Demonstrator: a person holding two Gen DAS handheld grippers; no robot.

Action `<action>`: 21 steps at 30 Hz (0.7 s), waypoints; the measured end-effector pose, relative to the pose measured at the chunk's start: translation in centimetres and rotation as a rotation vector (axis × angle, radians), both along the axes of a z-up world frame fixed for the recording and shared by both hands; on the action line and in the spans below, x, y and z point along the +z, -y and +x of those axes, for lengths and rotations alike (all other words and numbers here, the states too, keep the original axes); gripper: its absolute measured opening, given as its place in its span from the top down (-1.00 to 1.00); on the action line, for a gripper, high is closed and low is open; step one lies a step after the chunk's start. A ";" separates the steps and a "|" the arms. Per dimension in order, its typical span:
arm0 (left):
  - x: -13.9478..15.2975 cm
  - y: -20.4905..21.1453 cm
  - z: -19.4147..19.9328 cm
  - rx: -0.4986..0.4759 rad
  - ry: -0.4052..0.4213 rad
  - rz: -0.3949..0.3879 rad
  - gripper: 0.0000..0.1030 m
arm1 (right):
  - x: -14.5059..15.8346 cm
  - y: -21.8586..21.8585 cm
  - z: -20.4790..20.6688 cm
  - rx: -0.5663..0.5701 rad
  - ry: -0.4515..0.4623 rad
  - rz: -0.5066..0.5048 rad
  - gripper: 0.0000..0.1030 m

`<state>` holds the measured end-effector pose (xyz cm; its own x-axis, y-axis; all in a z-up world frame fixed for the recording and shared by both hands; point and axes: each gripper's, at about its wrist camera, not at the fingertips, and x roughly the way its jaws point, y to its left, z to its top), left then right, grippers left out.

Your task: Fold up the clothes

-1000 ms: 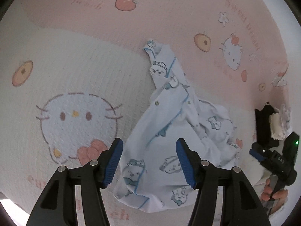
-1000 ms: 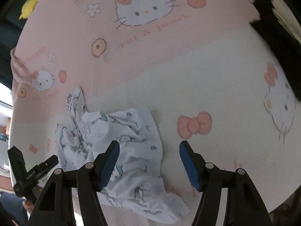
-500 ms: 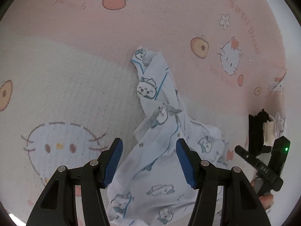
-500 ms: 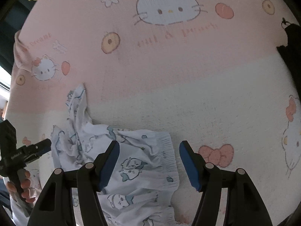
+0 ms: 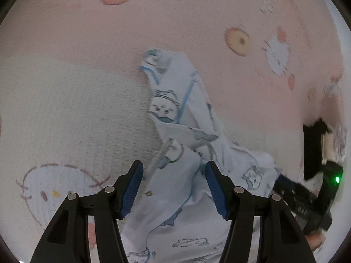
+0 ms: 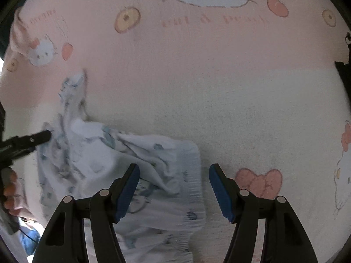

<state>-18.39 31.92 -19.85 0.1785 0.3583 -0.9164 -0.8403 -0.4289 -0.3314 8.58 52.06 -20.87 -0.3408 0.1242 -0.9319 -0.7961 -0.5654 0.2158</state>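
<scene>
A crumpled white garment with blue cartoon prints (image 5: 186, 175) lies on a pink and cream bedsheet with cat pictures (image 6: 219, 98). The left gripper (image 5: 173, 188) stands over the cloth with its jaws apart, holding nothing. The right gripper (image 6: 174, 190) is also spread wide, above the gathered edge of the garment.

A bedroom at home by the look of what lies under me, a soft pink and cream blanket (image 6: 219, 70) printed with cartoon cats, peaches and bows, a child's white cartoon-print garment (image 5: 188, 144) crumpled on it, dark clothing (image 5: 312, 149) at the edge
</scene>
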 end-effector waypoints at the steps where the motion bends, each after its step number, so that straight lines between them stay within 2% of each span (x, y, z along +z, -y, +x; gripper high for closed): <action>1: 0.0 0.0 0.3 -0.010 -0.030 -0.001 -0.05 | -0.1 0.1 0.0 -0.001 0.004 0.010 -0.27; 3: 0.0 0.2 0.7 -0.017 -0.078 -0.002 0.42 | -0.2 0.3 -0.1 -0.004 0.013 0.031 -0.27; 6: -0.2 0.8 0.8 -0.011 -0.121 -0.008 0.69 | -0.4 0.5 -0.3 -0.008 0.026 0.062 -0.26; 7: -0.2 1.0 0.8 -0.005 -0.130 -0.002 0.71 | -0.4 0.6 -0.4 -0.008 0.030 0.071 -0.21; 9: 0.2 1.8 0.7 0.012 -0.152 0.015 0.79 | -0.2 0.9 -0.6 0.002 0.032 0.084 0.16; 10: 0.4 2.1 0.7 0.018 -0.161 0.023 0.79 | -0.2 1.1 -0.8 0.007 0.033 0.091 0.45; 11: 0.5 2.3 0.6 0.019 -0.164 0.028 0.81 | -0.1 1.2 -0.9 0.012 0.034 0.097 0.56; 17: 0.5 3.9 0.3 0.044 -0.161 0.010 0.84 | 0.5 0.8 -0.1 -0.059 0.005 0.079 0.64; 21: -0.3 5.0 0.5 0.049 -0.174 -0.043 0.84 | 1.3 0.5 1.0 -0.093 0.018 0.101 0.64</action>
<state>-17.91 26.87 -20.18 -0.0012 0.3221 -0.9467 -0.8611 -0.4817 -0.1629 9.62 51.55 -19.59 -0.3070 0.2478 -0.9189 -0.8491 -0.5075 0.1468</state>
